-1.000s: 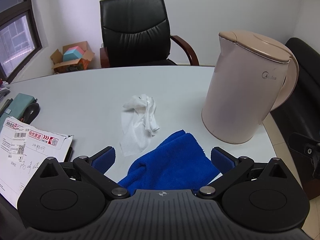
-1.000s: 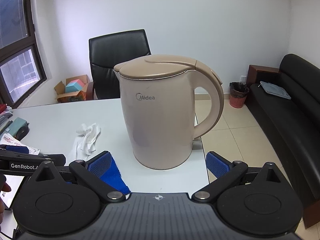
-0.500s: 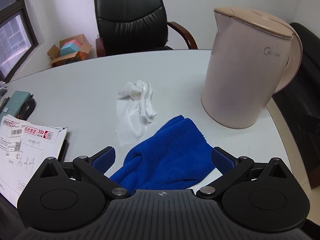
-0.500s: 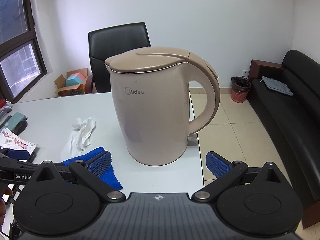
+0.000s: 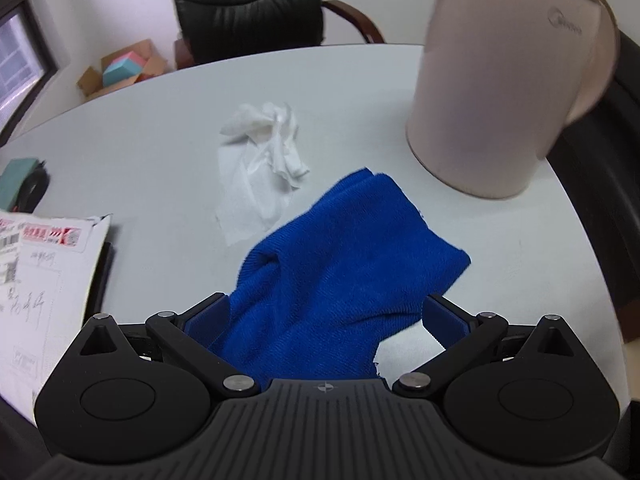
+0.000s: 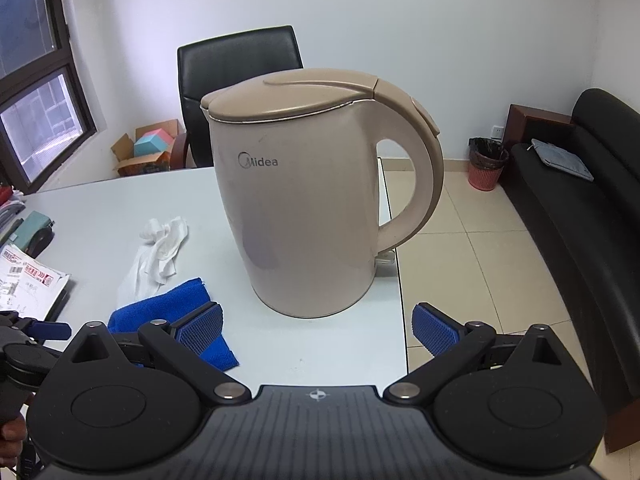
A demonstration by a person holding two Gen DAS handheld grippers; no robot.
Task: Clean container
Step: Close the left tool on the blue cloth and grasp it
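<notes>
The beige Midea electric kettle (image 6: 312,208) stands upright on the pale grey counter (image 5: 132,136), close to its right-hand edge, lid shut and handle turned toward the sofa side. In the left wrist view the same kettle (image 5: 496,92) sits at the far right, slightly blurred.

The left gripper (image 5: 326,316) is low over the counter with its jaws apart, and the blue microfibre cloth (image 5: 340,272) lies between them. The cloth bunches up against the left blue pad (image 5: 210,318), while the right pad stands just clear of the cloth's edge, so nothing is clamped. The cloth's far end points toward a crumpled white tissue (image 5: 264,164), which lies just beyond it on the counter, apart from the kettle.

The right gripper (image 6: 316,330) faces the kettle with its jaws wide apart and nothing between them; the kettle's base sits just ahead of the fingertips. From this view the blue cloth (image 6: 160,308) shows at the lower left, beside the tissue (image 6: 156,260).

At the counter's left edge lies a white courier envelope (image 5: 44,276) with printed labels. Behind the counter stand a black office chair (image 6: 240,72) and an open cardboard box (image 6: 148,152) on the floor; a black sofa (image 6: 580,216) lines the right wall.
</notes>
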